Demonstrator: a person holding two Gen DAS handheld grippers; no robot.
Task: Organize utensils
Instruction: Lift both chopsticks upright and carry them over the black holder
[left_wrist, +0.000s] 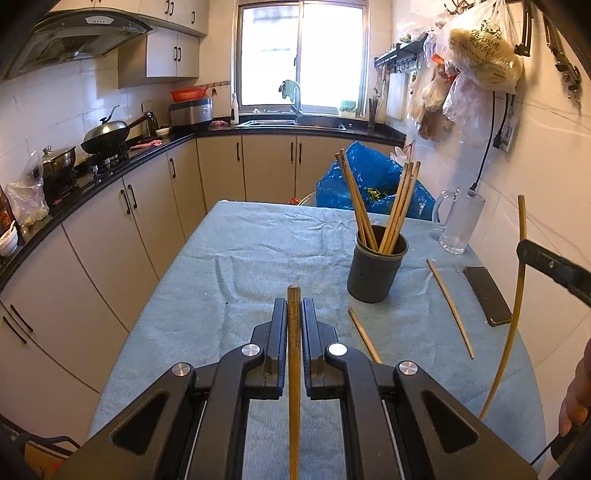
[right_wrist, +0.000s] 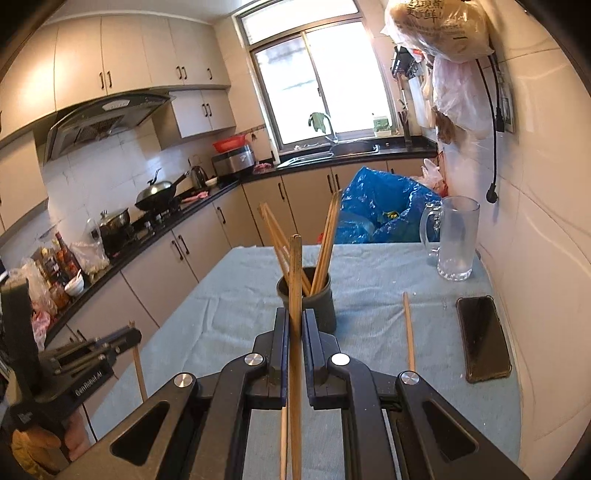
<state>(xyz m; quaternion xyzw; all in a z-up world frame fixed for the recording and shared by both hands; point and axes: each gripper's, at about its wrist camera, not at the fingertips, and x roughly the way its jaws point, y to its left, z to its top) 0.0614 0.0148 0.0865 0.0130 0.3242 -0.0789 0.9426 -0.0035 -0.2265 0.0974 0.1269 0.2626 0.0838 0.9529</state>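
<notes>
Both grippers are clamped down to a sliver, each on a single chopstick. The left gripper (left_wrist: 294, 314) holds its chopstick (left_wrist: 294, 354) lengthwise between the fingers, tip poking out just past them, and sits on the near side of the dark cup (left_wrist: 376, 271). The right gripper (right_wrist: 294, 326) pinches its own chopstick (right_wrist: 295, 295) with much more length standing above the fingers, leaning slightly, directly in front of the cup (right_wrist: 308, 302).

The cup stands on the blue cloth (left_wrist: 258, 258) and already holds two bundles of chopsticks (left_wrist: 400, 206), fanned left and right with a gap between them. Two more chopsticks (left_wrist: 450, 306) lie flat on the cloth just to the right of the cup, between it and the phone (left_wrist: 487, 295); the glass mug (left_wrist: 458, 221) stands behind and right of the cup.

To do this step well, I would bring one stick at a time over the cup's mouth, tip it closer to upright, and aim the lower end into the gap — not against the leaning bundles, which could deflect it or tip the cup. Release only once the end is well below the rim. The left stick likely needs the bigger tilt.
</notes>
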